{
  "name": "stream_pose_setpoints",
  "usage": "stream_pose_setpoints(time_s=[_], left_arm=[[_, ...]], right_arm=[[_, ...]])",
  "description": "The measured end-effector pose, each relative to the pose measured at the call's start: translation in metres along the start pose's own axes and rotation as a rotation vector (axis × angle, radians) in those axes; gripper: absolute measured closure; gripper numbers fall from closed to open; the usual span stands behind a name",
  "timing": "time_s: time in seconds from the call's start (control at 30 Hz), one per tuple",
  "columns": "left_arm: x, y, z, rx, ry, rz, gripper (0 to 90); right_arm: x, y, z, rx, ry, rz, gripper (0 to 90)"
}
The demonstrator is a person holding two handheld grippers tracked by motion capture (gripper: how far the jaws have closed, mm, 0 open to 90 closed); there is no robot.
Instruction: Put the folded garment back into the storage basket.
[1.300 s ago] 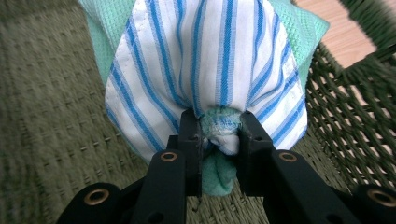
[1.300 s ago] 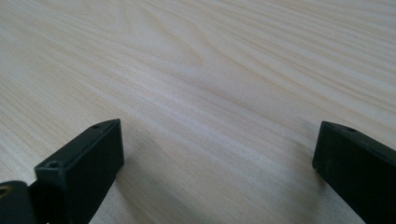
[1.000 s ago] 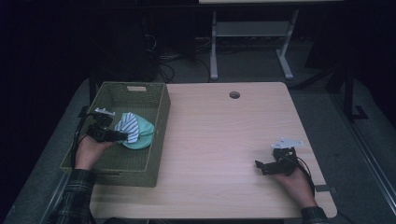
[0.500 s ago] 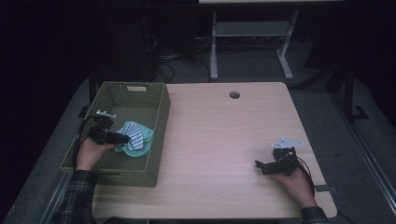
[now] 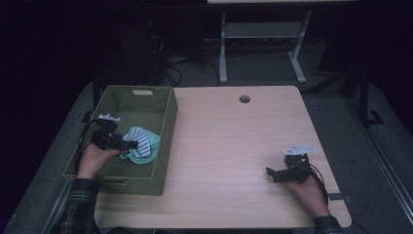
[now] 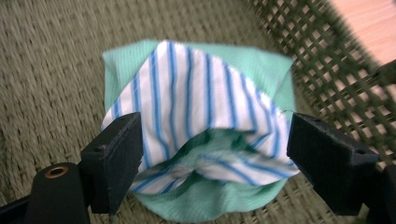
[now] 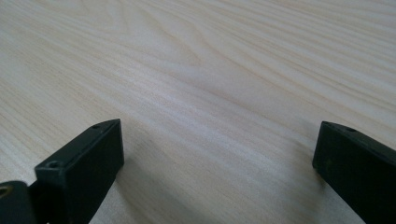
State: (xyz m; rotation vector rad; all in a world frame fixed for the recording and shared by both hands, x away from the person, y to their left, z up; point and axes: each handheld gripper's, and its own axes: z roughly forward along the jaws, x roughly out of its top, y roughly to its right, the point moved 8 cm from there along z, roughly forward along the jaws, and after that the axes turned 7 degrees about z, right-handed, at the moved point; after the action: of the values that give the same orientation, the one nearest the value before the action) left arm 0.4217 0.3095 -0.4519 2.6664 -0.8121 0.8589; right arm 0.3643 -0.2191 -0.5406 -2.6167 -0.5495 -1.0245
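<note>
Both grippers are standing apart — left gripper [image 6: 205, 154] has just been opening around the striped cloth [image 6: 201, 116], lying in the basket [image 5: 163, 126] at frame left. Right gripper [image 7: 215, 163] is resting over bare table [image 7: 196, 70]. Risk: a pad is snagging a fold on withdrawal — dragging the cloth out.

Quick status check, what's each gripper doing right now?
Left gripper: jaws just opened, folded striped cloth lies loose between them in the green basket.
Right gripper: open, holding nothing, low over the table.

Striped cloth [image 6: 196, 107], woven basket [image 5: 165, 122]
</note>
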Motion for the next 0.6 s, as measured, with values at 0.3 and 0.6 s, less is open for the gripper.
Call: stream_pose_setpoints(time_s=[0.3,0.6], left_arm=[[0.023,0.017,-0.019,-0.003,0.068,0.023,17.6],[0.05,0.047,-0.033,-0.034,0.147,0.064,17.6]], right_arm=[[0.0,0.0,0.0,0.0,0.0,0.0,1.4],[0.0,0.0,0.0,0.0,0.0,0.0,1.4]])
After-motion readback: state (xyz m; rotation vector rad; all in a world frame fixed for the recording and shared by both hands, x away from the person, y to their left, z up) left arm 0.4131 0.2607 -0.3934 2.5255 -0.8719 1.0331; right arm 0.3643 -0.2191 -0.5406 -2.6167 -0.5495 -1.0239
